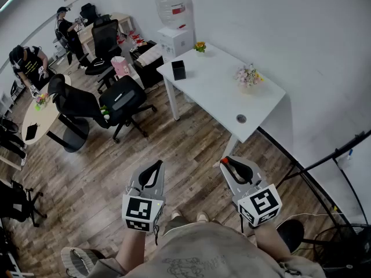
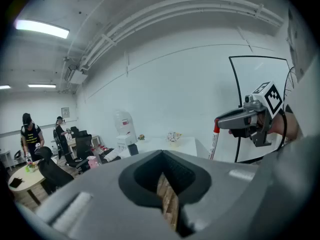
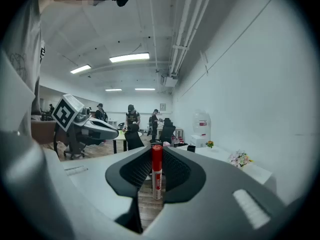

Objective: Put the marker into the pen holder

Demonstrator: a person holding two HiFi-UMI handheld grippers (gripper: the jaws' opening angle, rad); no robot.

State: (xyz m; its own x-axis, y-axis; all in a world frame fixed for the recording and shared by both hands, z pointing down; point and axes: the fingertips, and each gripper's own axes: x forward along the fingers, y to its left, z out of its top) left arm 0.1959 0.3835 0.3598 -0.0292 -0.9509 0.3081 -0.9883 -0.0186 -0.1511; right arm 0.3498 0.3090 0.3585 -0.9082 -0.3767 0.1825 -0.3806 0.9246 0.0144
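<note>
We hold both grippers low at the bottom centre of the head view, forearms drawn in close to the body and jaws aimed forward over the wooden floor (image 1: 191,149). The left gripper (image 1: 155,168) sits left of centre, its jaws pressed together with nothing between them. The right gripper (image 1: 230,162) sits right of centre, clamped on the marker (image 3: 157,170), which stands upright between the pads, red cap on top and white barrel below.

The barrel carries a red band of print that is too small for us to read. Each gripper's cube shows black-and-white square patterns. The water dispenser (image 1: 174,22) at the top of the head view has a red label, also unreadable.

From the head view we see only the marker's red cap at the jaw tips. The left gripper view, at its right edge, shows the marker from the side, sticking down below the right gripper's jaws. The right gripper view shows the left gripper at its left middle.

The black pen holder (image 1: 179,70) stands on the white table (image 1: 214,94) in the upper middle of the head view, well apart from the marker, with flowers (image 1: 249,75) further right.
</note>
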